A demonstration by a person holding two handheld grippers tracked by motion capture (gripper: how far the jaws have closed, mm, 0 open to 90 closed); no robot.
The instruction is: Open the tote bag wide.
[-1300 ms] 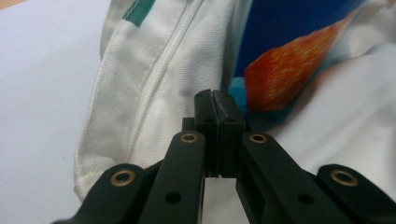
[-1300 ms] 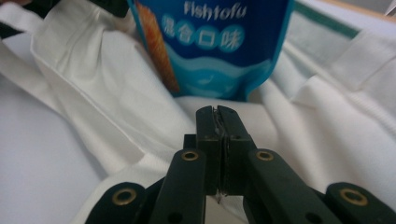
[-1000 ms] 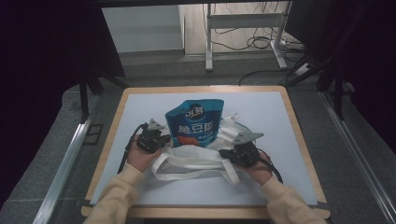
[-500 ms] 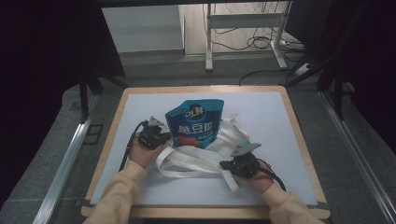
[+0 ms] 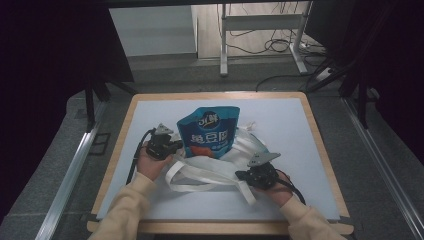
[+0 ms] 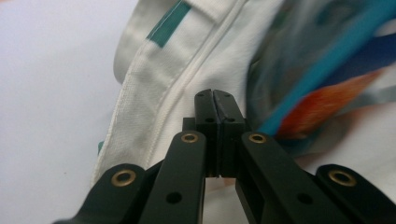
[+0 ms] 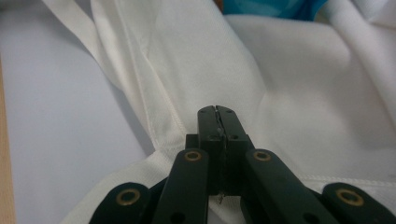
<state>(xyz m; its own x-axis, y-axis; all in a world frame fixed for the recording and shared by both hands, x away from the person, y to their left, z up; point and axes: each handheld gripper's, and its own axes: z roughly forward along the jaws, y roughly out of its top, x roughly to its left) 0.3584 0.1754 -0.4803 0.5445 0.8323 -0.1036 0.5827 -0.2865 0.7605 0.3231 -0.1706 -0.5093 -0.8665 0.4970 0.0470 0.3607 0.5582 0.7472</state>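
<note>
Pouch [image 5: 210,132], blue with an orange patch, stands half inside the white cloth bag [image 5: 215,165] near the middle of the bench [image 5: 310,150], its top leaning away from the person. The left gripper [image 5: 170,146] sits just beside the pouch's left edge, and the right gripper [image 5: 250,176] lies near the pouch's lower right corner, on the bag's front cloth.

In the left gripper view the jaws are pressed together over the bag's seamed hem [image 6: 154,93]; cloth seems to pass between them, though the pinch itself is hidden behind the jaw tips. In the right gripper view the jaws are likewise closed, with a fold of white fabric apparently nipped at a crease.

My judgement is that the risk lies in thin grips: if either hold is only on a single layer near the edge, a pull apart could let the cloth slip free and the mouth collapse against the pouch. The pouch could also topple if the bag is tugged unevenly.

The pouch in the left gripper view is blurred, and its base is covered by fabric. The bag's straps [image 5: 210,187] tangle below the pouch, so their routing is hard to follow.
</note>
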